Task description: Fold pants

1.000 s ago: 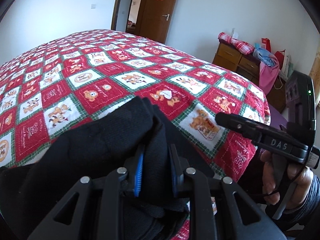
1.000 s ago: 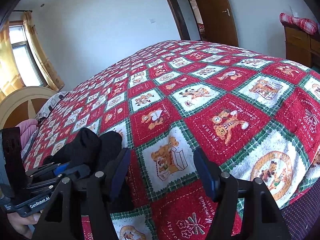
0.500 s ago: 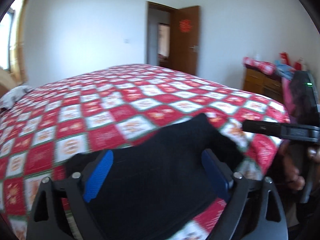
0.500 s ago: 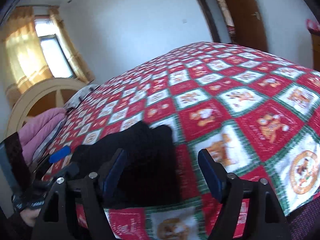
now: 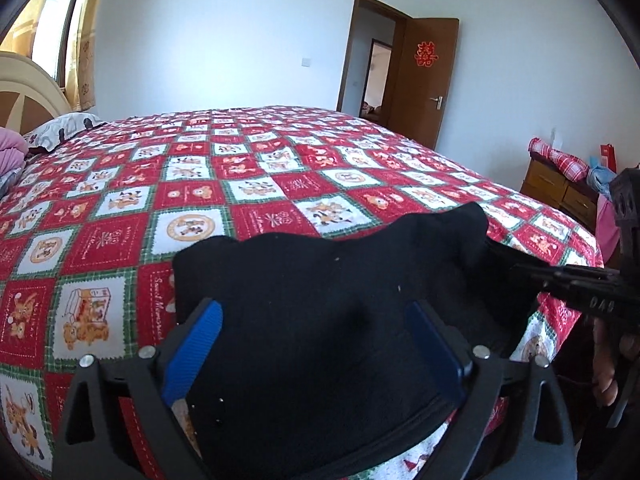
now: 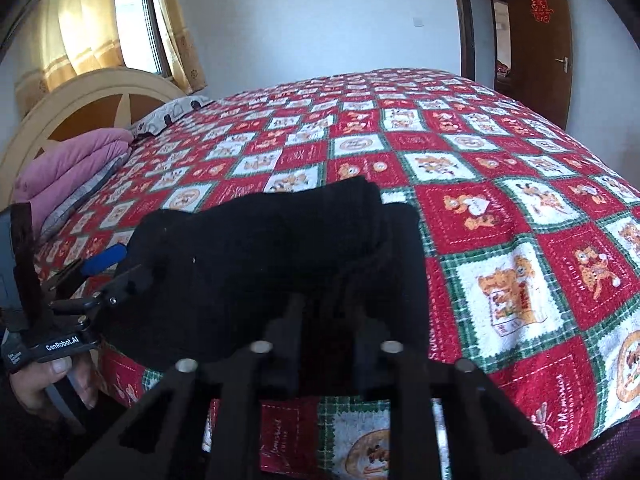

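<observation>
Folded black pants (image 5: 328, 312) lie on the bed (image 5: 280, 184); left gripper (image 5: 316, 344) jaws released, right gripper (image 6: 328, 312) clenching the pants.

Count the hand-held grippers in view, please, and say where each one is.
2. The left hand-held gripper hangs open over the black pants, at the near edge of the bed. The right hand-held gripper is closed on the right part of the pants.

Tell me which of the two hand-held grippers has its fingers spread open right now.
The left hand-held gripper: its blue-padded fingers stand wide apart over the black pants. The right hand-held gripper is closed on the pants' edge.
</observation>
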`<state>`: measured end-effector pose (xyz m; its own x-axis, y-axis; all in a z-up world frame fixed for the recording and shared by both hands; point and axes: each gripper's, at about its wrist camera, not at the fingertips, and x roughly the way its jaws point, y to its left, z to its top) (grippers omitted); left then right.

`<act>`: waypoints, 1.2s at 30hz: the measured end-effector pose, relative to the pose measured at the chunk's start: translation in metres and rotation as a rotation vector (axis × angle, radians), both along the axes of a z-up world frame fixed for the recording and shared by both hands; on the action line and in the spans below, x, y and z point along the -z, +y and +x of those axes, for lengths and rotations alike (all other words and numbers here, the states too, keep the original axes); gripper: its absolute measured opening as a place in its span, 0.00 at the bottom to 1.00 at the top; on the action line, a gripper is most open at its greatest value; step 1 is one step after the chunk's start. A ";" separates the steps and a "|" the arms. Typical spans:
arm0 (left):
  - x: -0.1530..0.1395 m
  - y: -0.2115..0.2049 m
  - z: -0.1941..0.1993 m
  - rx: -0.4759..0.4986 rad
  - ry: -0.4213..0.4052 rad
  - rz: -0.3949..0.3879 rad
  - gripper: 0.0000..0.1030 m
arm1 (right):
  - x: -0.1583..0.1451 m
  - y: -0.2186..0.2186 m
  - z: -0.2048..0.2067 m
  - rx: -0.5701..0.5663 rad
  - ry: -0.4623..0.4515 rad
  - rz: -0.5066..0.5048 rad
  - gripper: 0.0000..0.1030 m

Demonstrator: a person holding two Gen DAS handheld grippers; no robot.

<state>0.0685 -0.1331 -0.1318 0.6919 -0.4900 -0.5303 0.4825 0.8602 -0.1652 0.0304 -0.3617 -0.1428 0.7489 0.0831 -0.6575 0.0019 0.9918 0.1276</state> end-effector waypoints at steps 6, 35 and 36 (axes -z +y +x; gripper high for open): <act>0.011 -0.004 0.006 -0.020 0.006 0.058 1.00 | -0.008 -0.034 -0.009 0.079 -0.014 0.092 0.15; 0.018 -0.016 0.052 -0.111 0.072 0.169 1.00 | 0.013 -0.031 0.077 -0.146 0.102 0.171 0.53; 0.020 -0.017 0.051 -0.112 0.074 0.168 1.00 | 0.013 -0.034 0.077 -0.157 0.107 0.174 0.53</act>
